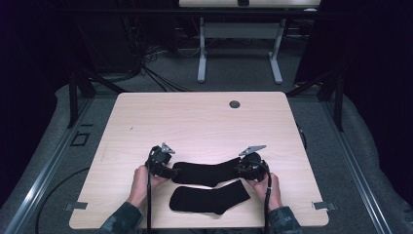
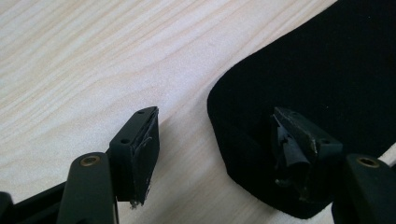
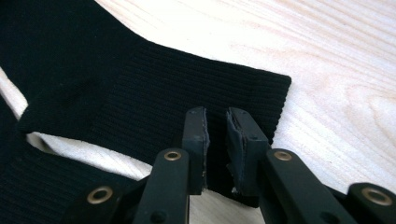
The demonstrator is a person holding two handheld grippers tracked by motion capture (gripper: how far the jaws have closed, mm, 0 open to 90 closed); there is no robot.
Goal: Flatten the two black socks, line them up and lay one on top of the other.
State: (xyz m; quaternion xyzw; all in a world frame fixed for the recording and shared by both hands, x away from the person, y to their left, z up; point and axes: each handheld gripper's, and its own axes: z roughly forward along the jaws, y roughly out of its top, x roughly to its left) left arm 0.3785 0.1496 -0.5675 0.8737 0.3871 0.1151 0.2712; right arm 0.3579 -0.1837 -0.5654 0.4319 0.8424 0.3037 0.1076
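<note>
Right hand-held gripper (image 3: 215,151) has its jaws nearly closed on the ribbed cuff edge of the upper black knit sock (image 3: 140,93); a thin gap shows between the pads with fabric in it, so it reads as pinching the cuff. Left hand-held gripper (image 2: 215,154) is spread wide: one jaw over bare wood, the other over the rounded toe end of that same sock (image 2: 327,93), nothing clamped yet.

Nearest the person, a second black knit sock (image 1: 210,199) lies flat on the light wood surface (image 1: 195,122), toe left, cuff right, just in front of the grippers and apart from both. Just beyond it the upper sock (image 1: 207,171) stretches left to right, long axis running straight between the left gripper (image 1: 165,168) and the right gripper (image 1: 249,168). Toe sits at the left one, cuff at the right one, so each end is at its own gripper.

Judgement: the next move turns on the left gripper closing on the toe, which lies between its jaws but off toward one side. Far half of the surface is bare except a dark round grommet (image 1: 234,104).
</note>
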